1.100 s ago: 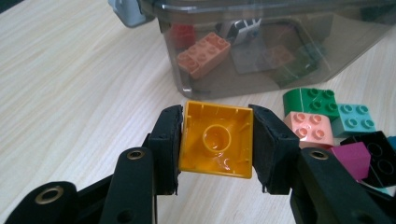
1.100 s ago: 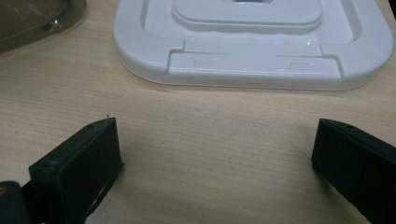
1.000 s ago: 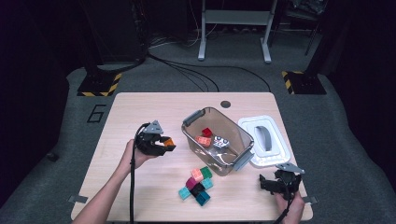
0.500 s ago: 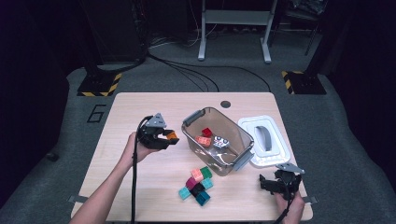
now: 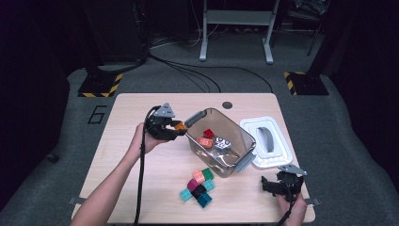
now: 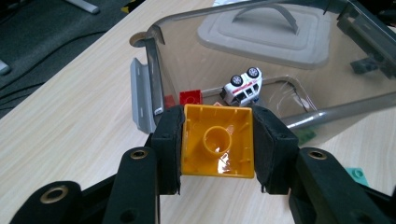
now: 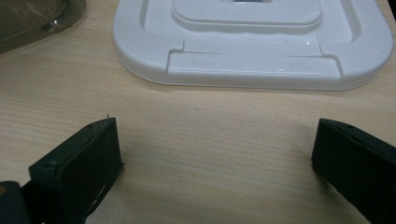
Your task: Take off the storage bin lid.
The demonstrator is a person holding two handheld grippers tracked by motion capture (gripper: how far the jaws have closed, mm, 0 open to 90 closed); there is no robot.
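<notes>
jaws of the left gripper [image 6: 218, 144] squeeze an orange block [image 6: 218, 141]. since a second ago it has gone up and closer to the clear bin [image 5: 237, 134], now right at its rim, so dropping it in looks next. right gripper [image 7: 215, 158] sits wide open, holding nothing, near the bin's white lid [image 7: 252, 42].

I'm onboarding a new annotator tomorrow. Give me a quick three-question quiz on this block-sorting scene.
1. True or false: the left gripper grips a yellow block.
2. Which toy lies inside the clear bin? A) white car B) green ball C) doll
3. Fill in: the right gripper has its jaws ____, with bare table between them, near the white lid.

Key: 1 true. 2 A, the white car, beside a red block. 3 open.
</notes>
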